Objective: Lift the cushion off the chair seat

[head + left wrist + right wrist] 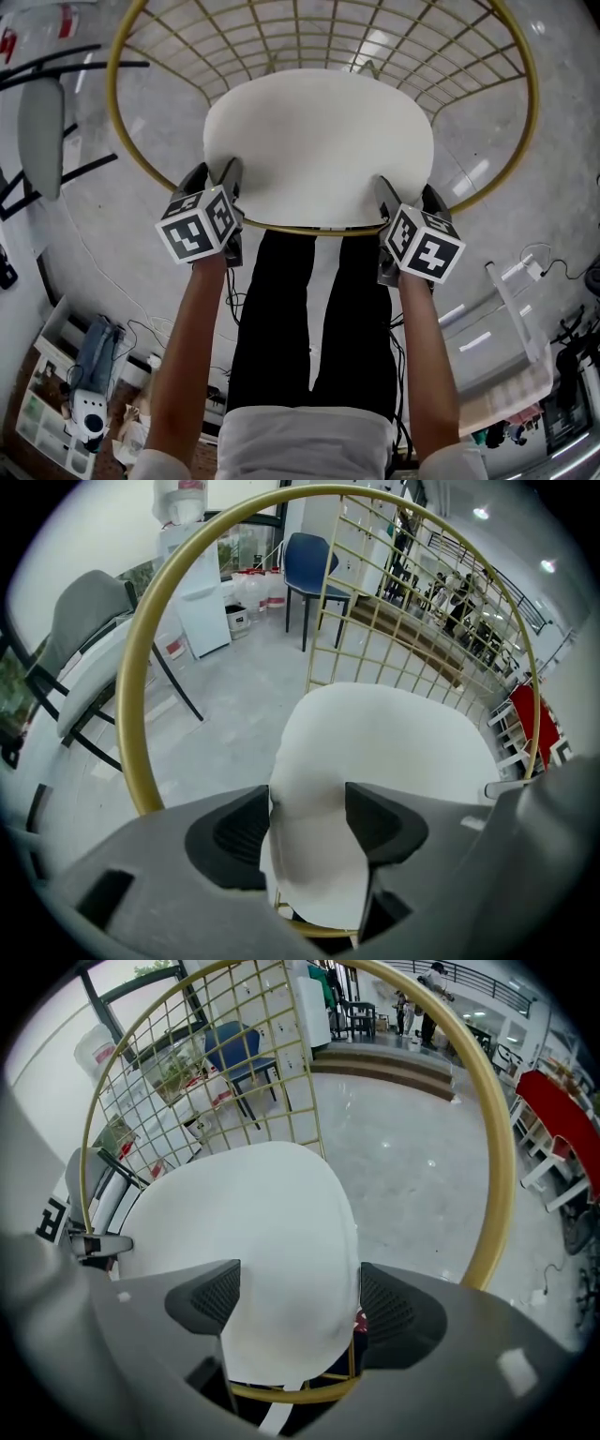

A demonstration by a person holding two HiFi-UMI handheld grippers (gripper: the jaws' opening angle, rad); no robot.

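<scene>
Cushion (319, 141) flat on wire chair (309, 230) seat, long axis side to side, near edge straight below. Jaws wide apart on left gripper (214, 173) and right gripper (409, 192) alike, straddling that edge unpinched, one per front corner, equally near.

Obj counts, per kind

Cushions: 1, white cushion (319, 141). Chairs: 3 – gold wire chair (319, 230), blue chair (314, 564), grey chair (42, 131). Claws: 2 – left claw (214, 175), right claw (410, 195). Marker cubes: 2, one per claw – left cube (199, 225), right cube (424, 246). Holding them: 1 person (281, 309), 2 forearms + 2 legs in view. More ppl far bkgd, too small to count.
</scene>
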